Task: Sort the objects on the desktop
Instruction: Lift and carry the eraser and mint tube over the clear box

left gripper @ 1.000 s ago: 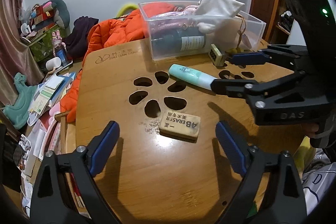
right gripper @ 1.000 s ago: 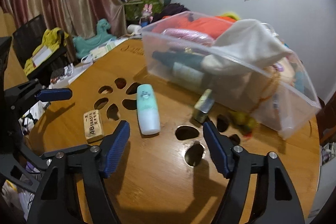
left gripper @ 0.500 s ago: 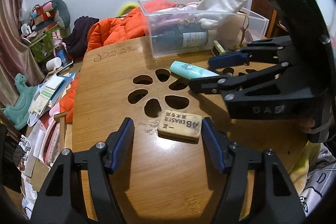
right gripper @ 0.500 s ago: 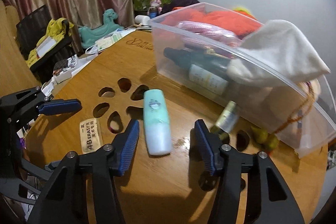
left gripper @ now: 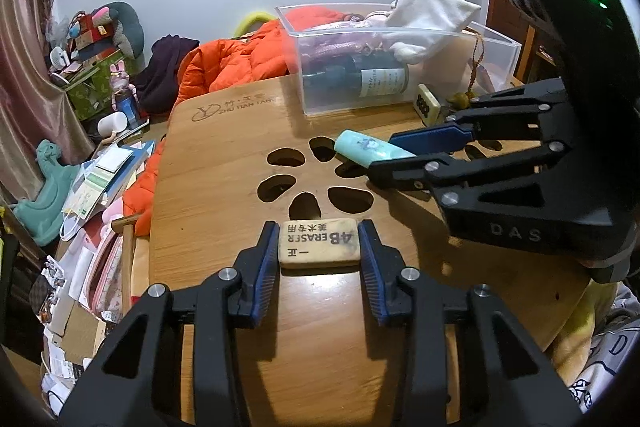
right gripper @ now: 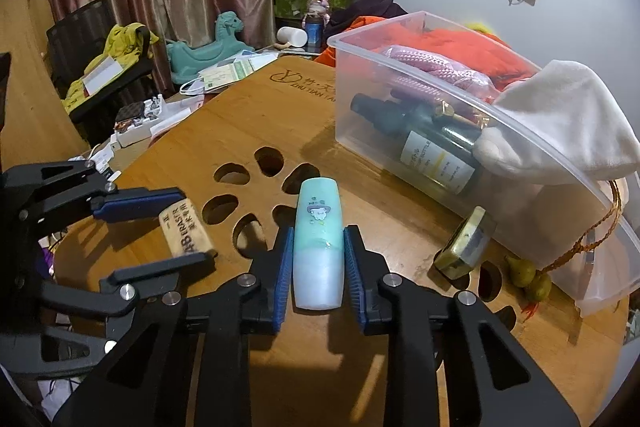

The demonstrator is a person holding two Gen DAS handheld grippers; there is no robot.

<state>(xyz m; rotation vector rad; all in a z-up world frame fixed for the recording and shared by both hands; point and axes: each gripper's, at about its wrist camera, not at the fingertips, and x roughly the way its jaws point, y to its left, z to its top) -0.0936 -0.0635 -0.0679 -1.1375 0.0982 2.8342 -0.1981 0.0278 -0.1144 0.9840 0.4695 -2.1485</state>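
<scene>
Two pick-ups are caught mid-step on the wooden table (left gripper: 224, 187). In the left wrist view the left gripper (left gripper: 319, 247) is seen at lower centre, its jaws having just been closing, with the eraser (left gripper: 318, 243) between them; the blue pads sit against both short ends of the eraser, so it is judged to be grasped, though it lies flat on the table and has not been lifted. In the right wrist view the right gripper (right gripper: 318, 267) is clenched on the mint-green tube (right gripper: 319, 243) at lower centre; its jaws have likewise just been closing, and the pads press the pale lower half of the tube, which lies along the table pointing toward the cut-out holes.

The clear plastic bin (right gripper: 404, 67), in the upper right of the right wrist view, already holds a dark bottle (right gripper: 432, 143), a pink rope (right gripper: 436, 67) and a white cloth (right gripper: 560, 115) draped over its rim, so part of the sorting is judged done. Left outside it, besides the two grasped things, are a small tile-like block (right gripper: 466, 247) leaning just beside the bin wall and a beaded cord with yellow-green pendants (right gripper: 528, 277) trailing from the rim onto the table at the right. Both held items are yet to be carried to the bin, which is presumably their destination.
</scene>
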